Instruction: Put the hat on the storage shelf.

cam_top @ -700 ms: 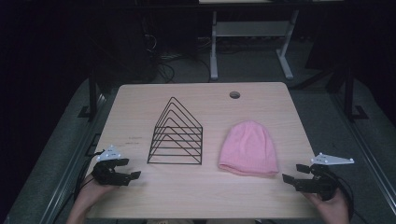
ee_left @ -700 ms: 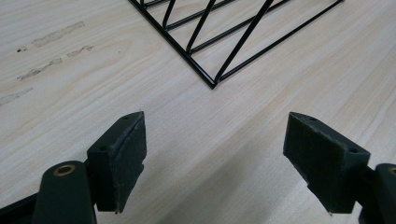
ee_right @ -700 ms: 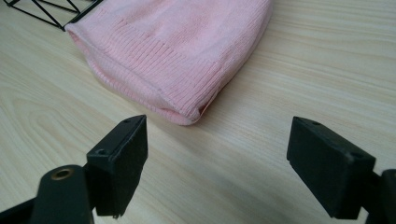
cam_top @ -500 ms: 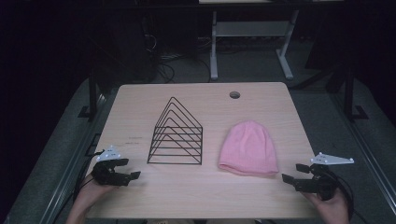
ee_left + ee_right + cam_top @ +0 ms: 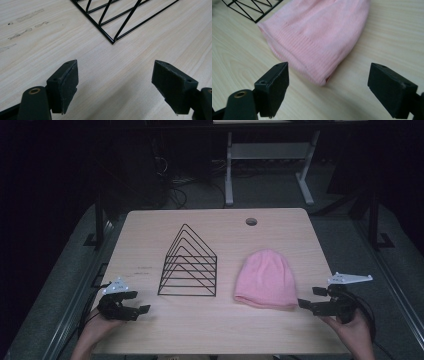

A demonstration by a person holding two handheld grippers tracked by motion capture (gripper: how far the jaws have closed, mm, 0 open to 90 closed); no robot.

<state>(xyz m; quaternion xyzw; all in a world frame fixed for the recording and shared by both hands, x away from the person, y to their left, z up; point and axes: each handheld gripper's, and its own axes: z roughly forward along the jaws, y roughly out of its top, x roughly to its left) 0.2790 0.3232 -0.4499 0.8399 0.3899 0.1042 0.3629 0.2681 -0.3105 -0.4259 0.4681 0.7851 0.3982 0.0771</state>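
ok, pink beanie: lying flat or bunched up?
Flat. The pink beanie lies spread on the table, ribbed hem toward the open right gripper, apart from it.

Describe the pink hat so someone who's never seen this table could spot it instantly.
Start at the wooden table and find the black wire rack near its middle. Just to the rack's right, lying flat and apart from it, is the pink hat, its ribbed edge facing the right gripper. It is the one soft, coloured thing among black metal.
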